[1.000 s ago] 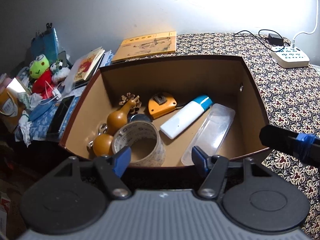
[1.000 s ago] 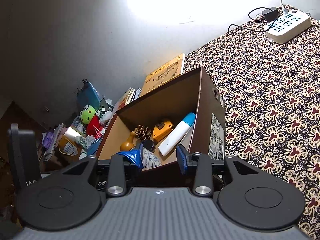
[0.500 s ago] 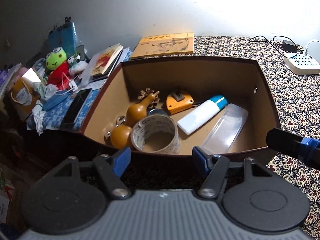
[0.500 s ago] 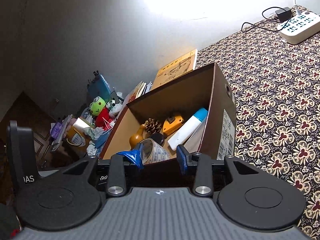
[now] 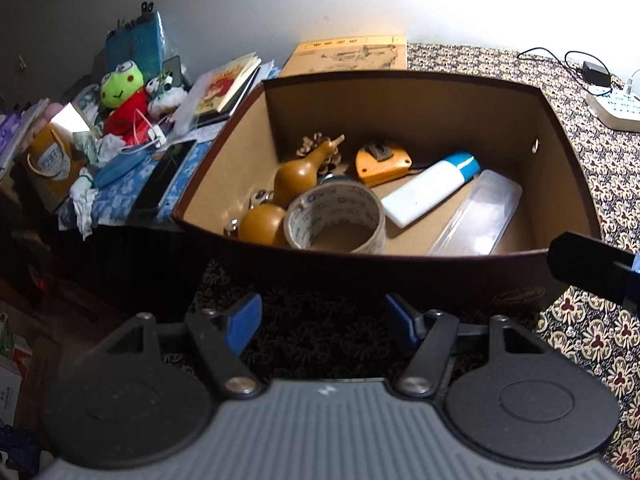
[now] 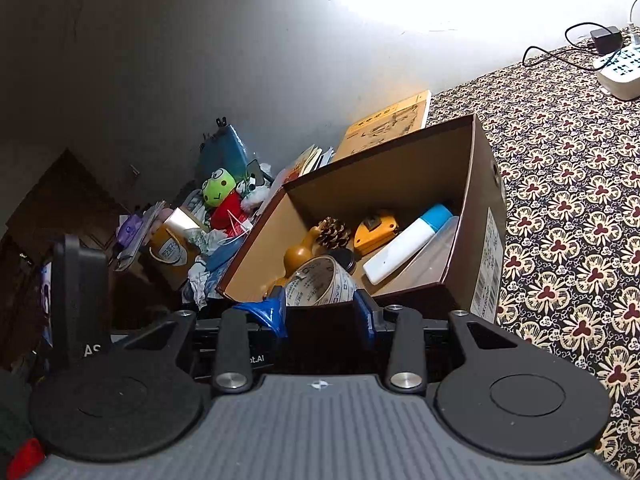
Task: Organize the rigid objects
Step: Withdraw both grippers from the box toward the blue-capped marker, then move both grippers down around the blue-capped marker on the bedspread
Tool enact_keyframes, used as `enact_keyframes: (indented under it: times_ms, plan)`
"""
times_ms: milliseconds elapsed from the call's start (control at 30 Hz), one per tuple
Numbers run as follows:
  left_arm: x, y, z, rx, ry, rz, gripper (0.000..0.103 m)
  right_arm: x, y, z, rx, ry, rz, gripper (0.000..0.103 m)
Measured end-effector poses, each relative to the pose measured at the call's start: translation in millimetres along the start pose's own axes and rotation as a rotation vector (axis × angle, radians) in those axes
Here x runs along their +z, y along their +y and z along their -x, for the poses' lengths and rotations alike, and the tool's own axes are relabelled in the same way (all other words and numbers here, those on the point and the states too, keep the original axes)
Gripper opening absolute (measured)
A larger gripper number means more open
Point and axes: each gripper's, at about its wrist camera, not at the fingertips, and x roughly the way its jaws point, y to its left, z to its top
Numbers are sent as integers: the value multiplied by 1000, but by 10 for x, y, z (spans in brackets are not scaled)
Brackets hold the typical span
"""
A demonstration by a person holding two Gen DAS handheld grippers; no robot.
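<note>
Both grippers have backed away from the cardboard box [image 5: 420, 276] over the last second: the left wrist view now shows the box's dark outer front wall and a strip of patterned cloth [image 5: 592, 336] in front of it, where earlier the fingertips overlapped the rim.

Left gripper [image 5: 324, 322]: jaws spread wide, nothing between them, held low in front of the box's near wall and aimed into it. Blue-padded fingertips [image 5: 242, 322] sit below the rim line, apart from the box.

Right gripper [image 6: 322, 314]: jaws parted but narrower than the left, empty, at the box's near corner. Its black finger with blue tape [image 5: 588, 270] also shows at the right edge of the left view, level with the front rim.

Box contents, all resting on the floor of the box:
- packing tape roll [image 5: 334, 220] near front wall, lying with its hole facing up
- wooden gourd [image 5: 292, 184] touching the tape roll on its left, stem pointing to the back
- pine cone [image 6: 334, 232] behind the gourd
- orange tape measure [image 5: 382, 162] mid-back
- white bottle with blue cap [image 5: 430, 192] lying diagonally
- clear plastic case [image 5: 478, 216] along the right wall, just beside the bottle

Outside the box: yellow book [image 5: 348, 54] behind it, frog plush [image 5: 122, 92] and clutter on the left, power strip [image 5: 614, 106] far right on the worktop.
</note>
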Motion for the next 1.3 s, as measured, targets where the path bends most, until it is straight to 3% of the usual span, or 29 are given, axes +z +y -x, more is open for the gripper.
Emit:
enact_keyframes:
  times_ms: [633, 1000, 1300]
  plan:
    - [-355, -300, -224, -85, 159, -68, 67, -246, -222, 27, -96, 112, -78, 21]
    - [-510, -615, -211, -140, 170, -185, 67, -351, -411, 174, -149, 134, -138, 21]
    - [-641, -941, -175, -265, 156, -268, 67, -547, -700, 464, -228, 82, -193, 20]
